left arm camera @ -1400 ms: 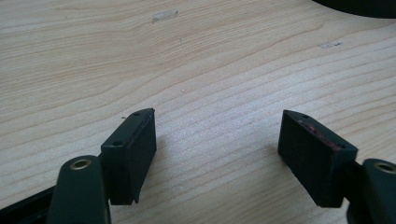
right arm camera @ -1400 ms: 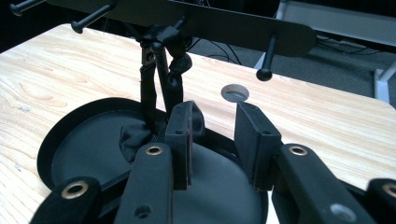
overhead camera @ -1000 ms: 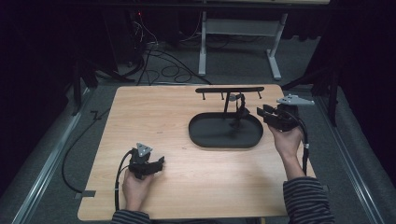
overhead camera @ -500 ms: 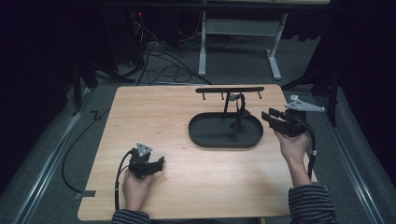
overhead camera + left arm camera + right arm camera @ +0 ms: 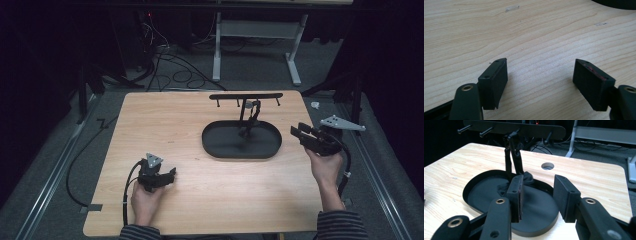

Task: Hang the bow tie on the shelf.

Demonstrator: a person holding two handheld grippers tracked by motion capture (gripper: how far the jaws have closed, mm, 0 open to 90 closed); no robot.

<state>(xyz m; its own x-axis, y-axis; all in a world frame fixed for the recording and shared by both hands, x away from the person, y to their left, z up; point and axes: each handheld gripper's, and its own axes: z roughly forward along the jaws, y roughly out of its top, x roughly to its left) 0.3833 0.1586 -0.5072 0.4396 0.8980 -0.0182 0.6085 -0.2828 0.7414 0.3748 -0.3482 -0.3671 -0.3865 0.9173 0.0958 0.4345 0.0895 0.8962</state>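
Two handheld grippers, one black tray (image 5: 220, 148)
Left gripper (image 5: 169, 175) rests spread wide on the wooden table (image 5: 165, 125); right gripper (image 5: 300, 133), parted and empty, faces the tray.

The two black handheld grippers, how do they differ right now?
The left gripper sits low over bare wooden table, near the front edge; the right gripper is raised beside the black oval tray, pointing at it. The left's jaws gape wider than the right's. Both are open, holding nothing.

Wooden table (image 5: 190, 130), black oval tray (image 5: 220, 147) holding a hook stand (image 5: 246, 96); cables (image 5: 172, 62) on grey floor
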